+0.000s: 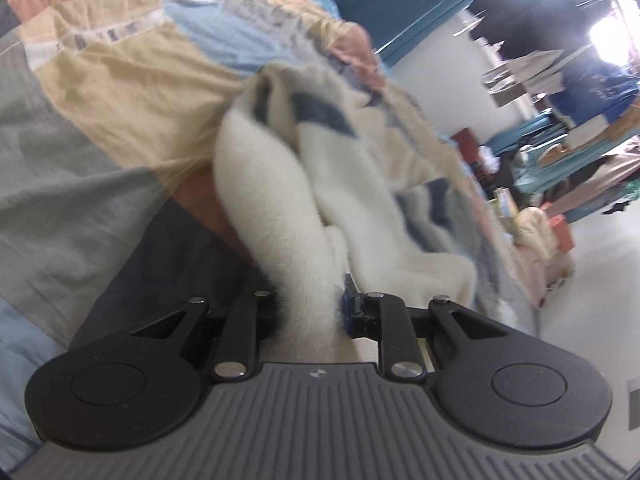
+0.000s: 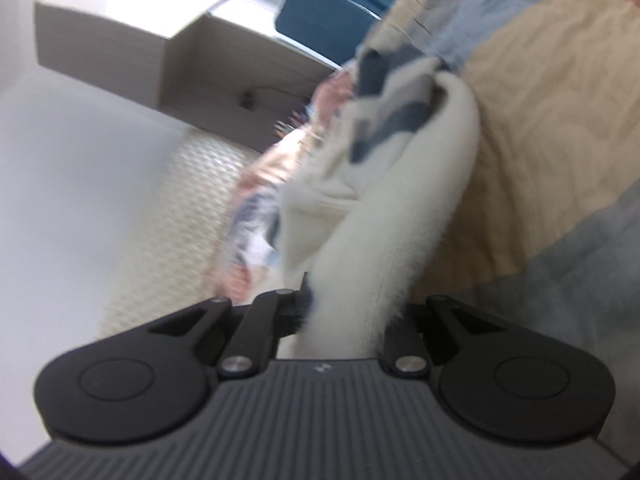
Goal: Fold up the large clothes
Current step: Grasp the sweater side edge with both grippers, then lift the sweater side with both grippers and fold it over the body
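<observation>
Fuzzy garment [image 1: 276,216] white w/ navy patches; quilt [image 1: 132,92] pastel patchwork.

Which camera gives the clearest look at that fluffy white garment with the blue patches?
The left wrist view: the white garment is sharper there, folds and blue patches spread out. The right wrist view shows the same garment, blurrier and narrower.

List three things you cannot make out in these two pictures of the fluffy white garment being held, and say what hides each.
1. Left wrist view: the left gripper jaws' tips, buried in the white garment.
2. Right wrist view: the right gripper jaws' tips, likewise covered by the garment.
3. Both views: the garment's type and full shape, bunched and blurred.
</observation>
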A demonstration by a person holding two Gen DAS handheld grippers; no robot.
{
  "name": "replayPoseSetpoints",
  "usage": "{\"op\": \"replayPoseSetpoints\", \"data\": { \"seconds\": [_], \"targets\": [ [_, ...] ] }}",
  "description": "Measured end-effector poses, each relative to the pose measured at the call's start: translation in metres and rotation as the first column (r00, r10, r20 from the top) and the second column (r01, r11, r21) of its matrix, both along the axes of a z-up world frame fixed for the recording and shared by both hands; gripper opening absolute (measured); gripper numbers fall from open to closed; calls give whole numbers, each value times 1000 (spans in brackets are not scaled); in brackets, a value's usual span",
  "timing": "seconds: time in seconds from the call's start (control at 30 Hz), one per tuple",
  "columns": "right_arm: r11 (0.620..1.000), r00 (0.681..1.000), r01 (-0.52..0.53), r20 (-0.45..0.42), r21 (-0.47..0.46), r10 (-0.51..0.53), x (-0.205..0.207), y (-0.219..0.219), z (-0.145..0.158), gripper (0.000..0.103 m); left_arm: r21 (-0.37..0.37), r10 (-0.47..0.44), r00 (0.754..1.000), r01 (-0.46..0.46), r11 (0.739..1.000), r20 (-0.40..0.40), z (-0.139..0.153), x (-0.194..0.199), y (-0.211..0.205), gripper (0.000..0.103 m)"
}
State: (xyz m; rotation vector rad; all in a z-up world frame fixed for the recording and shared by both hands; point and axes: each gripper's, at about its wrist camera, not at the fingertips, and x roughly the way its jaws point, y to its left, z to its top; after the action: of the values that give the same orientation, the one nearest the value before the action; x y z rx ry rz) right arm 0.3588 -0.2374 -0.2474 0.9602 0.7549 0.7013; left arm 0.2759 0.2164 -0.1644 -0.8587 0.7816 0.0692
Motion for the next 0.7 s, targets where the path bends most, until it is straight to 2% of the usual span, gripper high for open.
{"op": "replayPoseSetpoints", "data": {
  "seconds": [0.23, 0.3, 0.4, 0.63, 0.7],
  "targets": [
    [993, 994, 34, 99, 116, -46, -26, -26, 21, 15, -5, -61, 993, 62, 998, 104, 35, -32, -18, 24],
    [993, 991, 41, 124, 111, -55, -36, -29, 29, 15, -25, -60, 990, 63, 998, 128, 43, -46, -19, 24],
    [994, 988, 45, 146, 99, -59, -48, -33, 45, 15, -94, -64, 978, 84, 992, 196, 52, -65, -18, 24],
    [997, 977, 66, 201, 35, -72, -85, -46, 102, 15, -166, -51, 961, 99, 981, 273, 74, -120, -28, 24],
    [996, 979, 88, 181, 12, -89, -96, -51, 117, 15, -161, -62, 955, 112, 980, 288, 82, -134, -32, 24]
  ]
}}
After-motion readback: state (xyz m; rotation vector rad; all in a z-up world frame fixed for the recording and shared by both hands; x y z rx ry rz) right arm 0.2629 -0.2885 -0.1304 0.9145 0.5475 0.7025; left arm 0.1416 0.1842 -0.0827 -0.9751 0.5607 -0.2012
